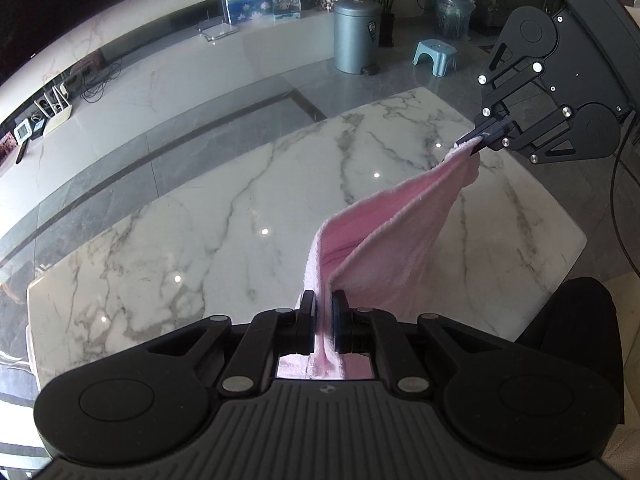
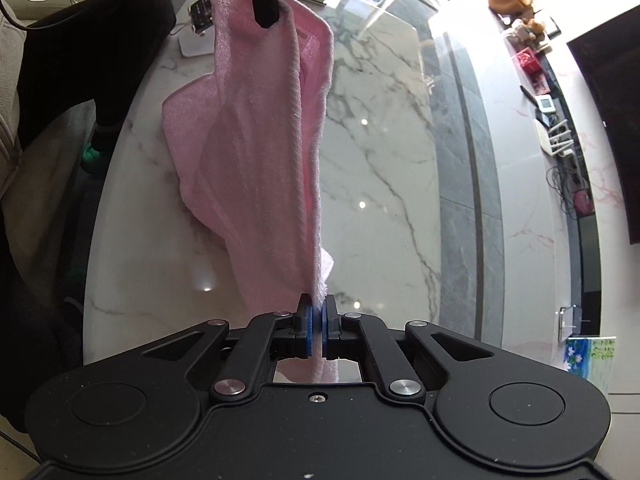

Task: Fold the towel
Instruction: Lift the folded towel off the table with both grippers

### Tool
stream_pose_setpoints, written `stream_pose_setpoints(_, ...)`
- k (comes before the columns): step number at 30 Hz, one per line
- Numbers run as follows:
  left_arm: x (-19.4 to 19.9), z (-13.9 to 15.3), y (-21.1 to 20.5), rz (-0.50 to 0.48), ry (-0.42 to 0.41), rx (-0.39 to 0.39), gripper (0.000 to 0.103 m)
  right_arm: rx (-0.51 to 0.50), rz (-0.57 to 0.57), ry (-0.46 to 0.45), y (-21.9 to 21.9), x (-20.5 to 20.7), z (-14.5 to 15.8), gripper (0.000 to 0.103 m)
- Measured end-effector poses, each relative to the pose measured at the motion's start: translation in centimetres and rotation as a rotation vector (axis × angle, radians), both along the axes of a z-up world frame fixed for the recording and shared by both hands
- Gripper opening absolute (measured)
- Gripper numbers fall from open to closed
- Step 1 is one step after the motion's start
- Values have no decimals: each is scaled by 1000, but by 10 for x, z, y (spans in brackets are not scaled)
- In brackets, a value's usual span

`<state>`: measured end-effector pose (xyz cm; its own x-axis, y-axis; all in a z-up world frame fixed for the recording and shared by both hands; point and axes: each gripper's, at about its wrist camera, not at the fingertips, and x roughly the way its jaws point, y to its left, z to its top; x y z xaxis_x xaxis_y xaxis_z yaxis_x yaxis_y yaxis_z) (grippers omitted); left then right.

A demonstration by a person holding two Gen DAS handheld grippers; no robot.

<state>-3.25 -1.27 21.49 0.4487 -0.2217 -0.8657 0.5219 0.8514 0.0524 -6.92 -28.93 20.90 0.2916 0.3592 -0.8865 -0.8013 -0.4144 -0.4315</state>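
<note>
The right gripper sits at the bottom of the view, its blue-padded fingers pressed together on one end of a pink towel. The towel stretches away and upward to the left gripper at the top edge, which pinches its far end. Between the two the cloth sags in loose folds, one flap bulging out to the left, above a white marble table with grey veins. A dark sleeve shows at upper left. Grey floor runs along the table's right side.
</note>
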Motion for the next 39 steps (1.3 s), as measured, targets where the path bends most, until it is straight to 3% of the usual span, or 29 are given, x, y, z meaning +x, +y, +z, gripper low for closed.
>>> stream_pose_setpoints(9, 49, 14, -20, 31, -76, 47, 7, 54, -97, -107, 4, 18, 18, 2)
stream_pose_setpoints(20, 136, 34, -32, 63, -177, 63, 7, 119, -188, -224, 37, 91, 26, 2)
stream_pose_setpoints(27, 165, 39, -27, 58, -181, 37, 7, 152, -206, -240, 51, 124, 39, 2)
stream_pose_setpoints(33, 148, 1, -27, -4, -99, 83, 7, 89, -166, -154, 51, 114, 3, 2)
stream_pose_setpoints(39, 97, -60, -25, -98, 45, 87, 7, -16, -111, -13, 35, 75, -52, 2)
